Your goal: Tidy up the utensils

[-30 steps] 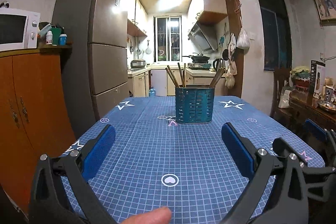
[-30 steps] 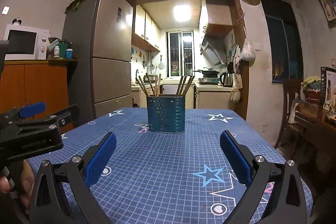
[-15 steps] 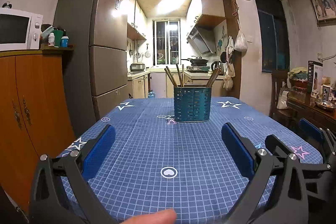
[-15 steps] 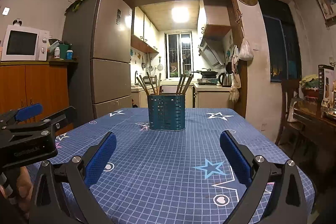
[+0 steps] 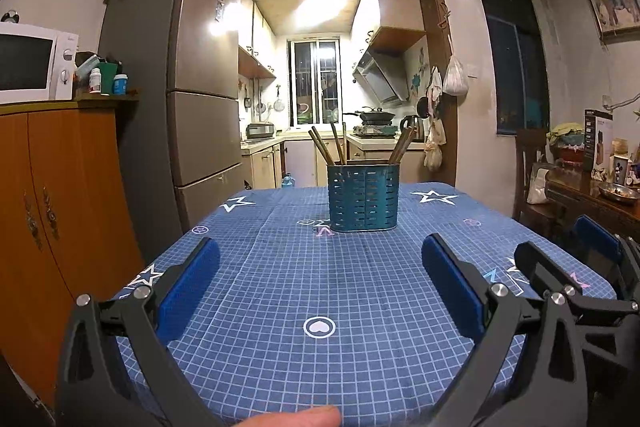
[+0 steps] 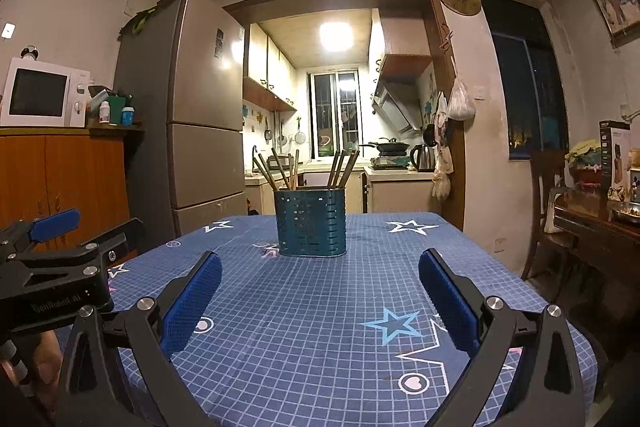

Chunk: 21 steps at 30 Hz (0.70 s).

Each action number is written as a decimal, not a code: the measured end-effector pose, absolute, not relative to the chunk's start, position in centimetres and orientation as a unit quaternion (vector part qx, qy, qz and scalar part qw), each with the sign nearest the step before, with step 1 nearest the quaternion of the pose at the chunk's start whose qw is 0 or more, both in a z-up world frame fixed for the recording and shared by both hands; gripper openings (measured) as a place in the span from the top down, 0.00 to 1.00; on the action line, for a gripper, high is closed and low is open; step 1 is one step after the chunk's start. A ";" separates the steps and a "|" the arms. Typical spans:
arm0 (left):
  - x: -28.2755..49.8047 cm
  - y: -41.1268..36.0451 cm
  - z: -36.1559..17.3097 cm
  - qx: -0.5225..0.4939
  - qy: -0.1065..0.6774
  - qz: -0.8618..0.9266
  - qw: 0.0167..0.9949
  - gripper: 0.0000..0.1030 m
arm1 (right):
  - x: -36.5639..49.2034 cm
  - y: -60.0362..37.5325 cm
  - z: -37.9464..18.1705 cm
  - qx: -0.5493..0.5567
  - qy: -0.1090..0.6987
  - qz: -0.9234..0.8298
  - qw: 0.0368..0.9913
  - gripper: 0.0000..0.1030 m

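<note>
Teal perforated utensil holder (image 5: 363, 198) stood upright on the blue grid tablecloth (image 5: 320, 287), toward the far end of the table, centred ahead of both cameras. It held brown chopsticks (image 5: 332, 145) in two bunches: one leaning left, one leaning right (image 6: 342, 167); count not clear.

L gripper (image 5: 320, 287) hovered low over the near part of the cloth, blue pads (image 5: 188, 291) spread wide, nothing betw. them. R gripper (image 6: 320, 301) likewise: pads (image 6: 448, 303) wide apart, empty, holder well ahead. A fingertip (image 5: 298, 418) showed at the bottom edge of the L view.

In the R view the L gripper's black body (image 6: 56, 287) carried pale lettering, approx. "GenRobot-AI". Other writing (box at right, bottles by the microwave (image 5: 34, 67)) too small to read.
</note>
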State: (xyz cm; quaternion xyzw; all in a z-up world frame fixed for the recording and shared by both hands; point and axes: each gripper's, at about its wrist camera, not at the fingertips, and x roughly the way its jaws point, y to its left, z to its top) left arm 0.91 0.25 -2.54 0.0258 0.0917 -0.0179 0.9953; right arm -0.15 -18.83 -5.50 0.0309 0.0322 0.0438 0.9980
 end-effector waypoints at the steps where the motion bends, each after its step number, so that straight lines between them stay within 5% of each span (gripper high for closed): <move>1: 0.9 0.3 -2.5 0.026 0.091 -0.019 0.995 0.05 | -0.2 -19.0 -5.4 0.031 0.031 0.043 0.998 0.05; 21: 0.6 2.8 -0.5 0.012 0.081 -0.003 0.997 0.05 | -2.5 -20.9 -1.4 0.025 0.020 0.055 0.998 0.04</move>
